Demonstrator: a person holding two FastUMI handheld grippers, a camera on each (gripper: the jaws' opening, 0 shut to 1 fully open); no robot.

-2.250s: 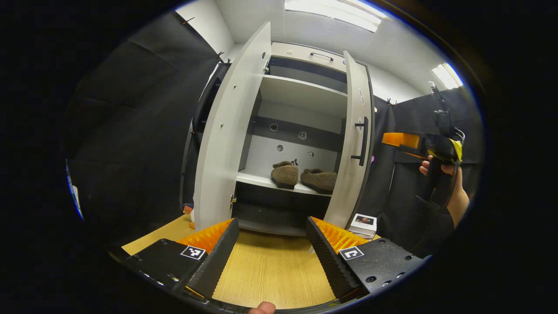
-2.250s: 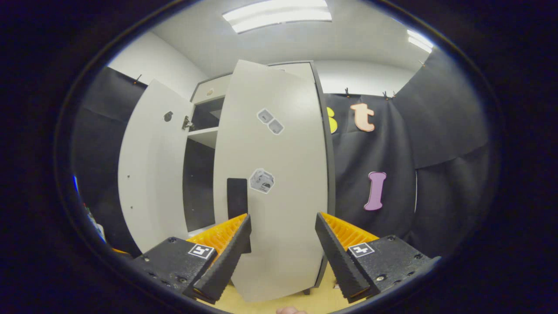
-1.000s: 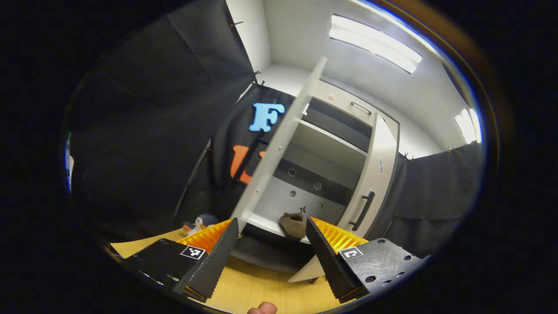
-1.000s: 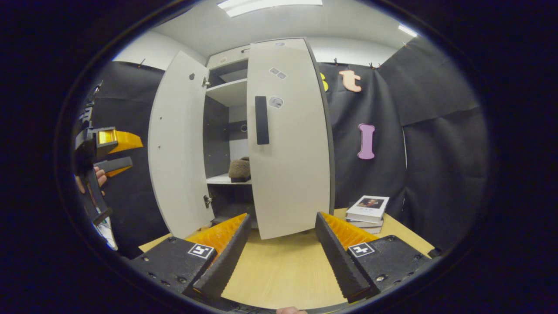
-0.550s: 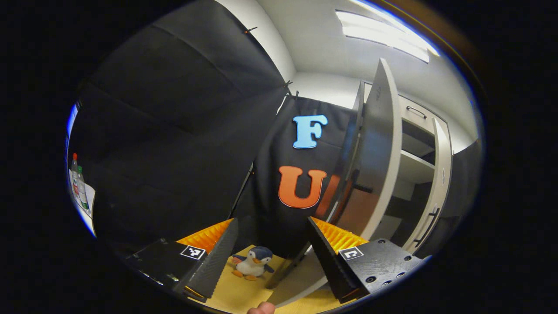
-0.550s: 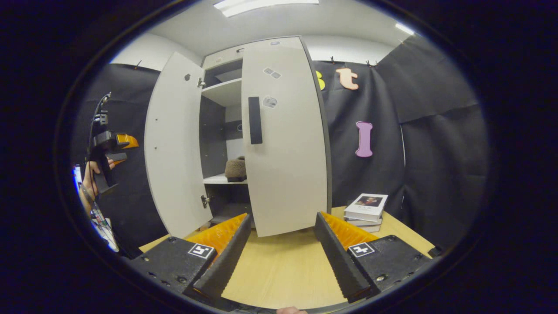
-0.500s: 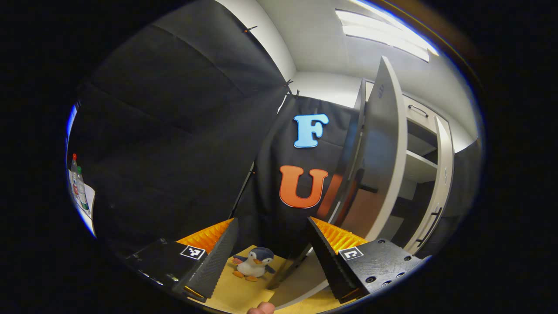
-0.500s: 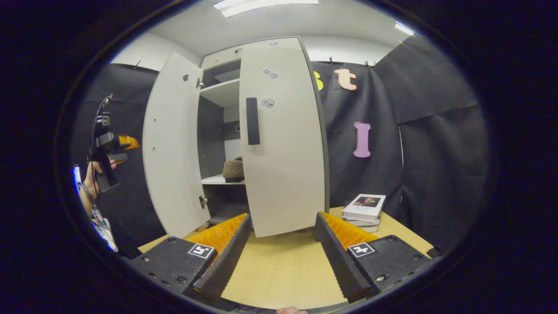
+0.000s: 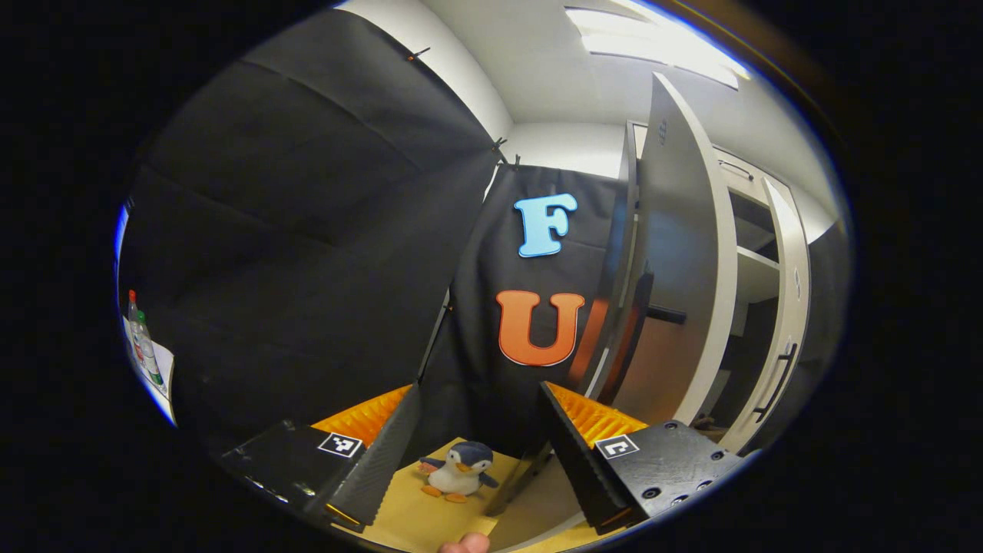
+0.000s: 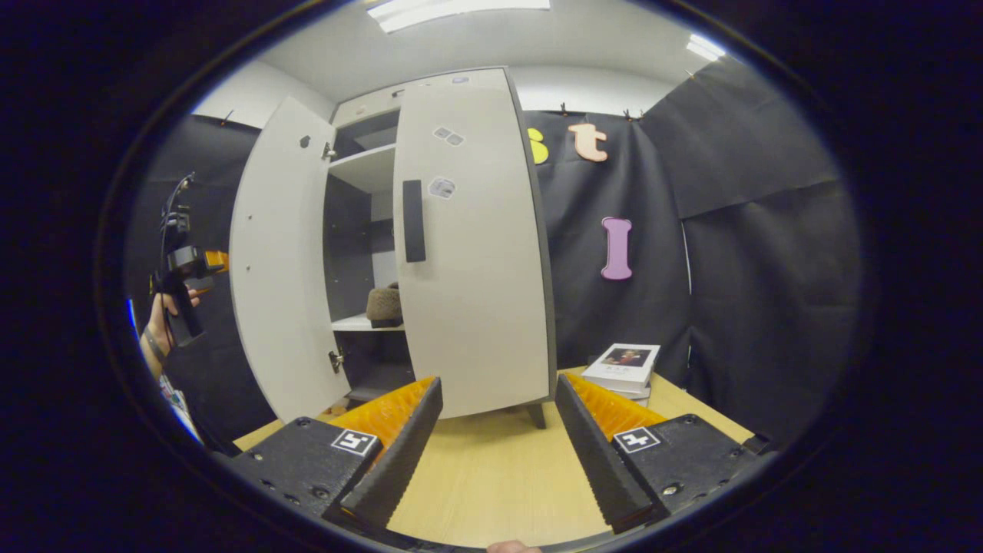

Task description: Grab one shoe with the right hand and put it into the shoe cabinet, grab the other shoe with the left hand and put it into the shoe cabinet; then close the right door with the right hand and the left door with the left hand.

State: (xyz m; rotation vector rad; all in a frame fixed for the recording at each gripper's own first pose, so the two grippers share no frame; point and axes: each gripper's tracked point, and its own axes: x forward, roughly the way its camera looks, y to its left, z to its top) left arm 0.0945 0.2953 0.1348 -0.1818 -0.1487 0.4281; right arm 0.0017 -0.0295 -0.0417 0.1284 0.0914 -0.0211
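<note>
Bright ceiling light panels overhead, sharp focus, strong fisheye bending toward the edges

**No legible writing anywhere**

No word, number or brand can be read. The left hand-held gripper carries two square black-and-white coded markers, and the right hand-held gripper carries its own pair; these are patterns, not text. The stickers on the right door are too small to read. The book on the tabletop shows a cover picture, any title illegible.
</note>
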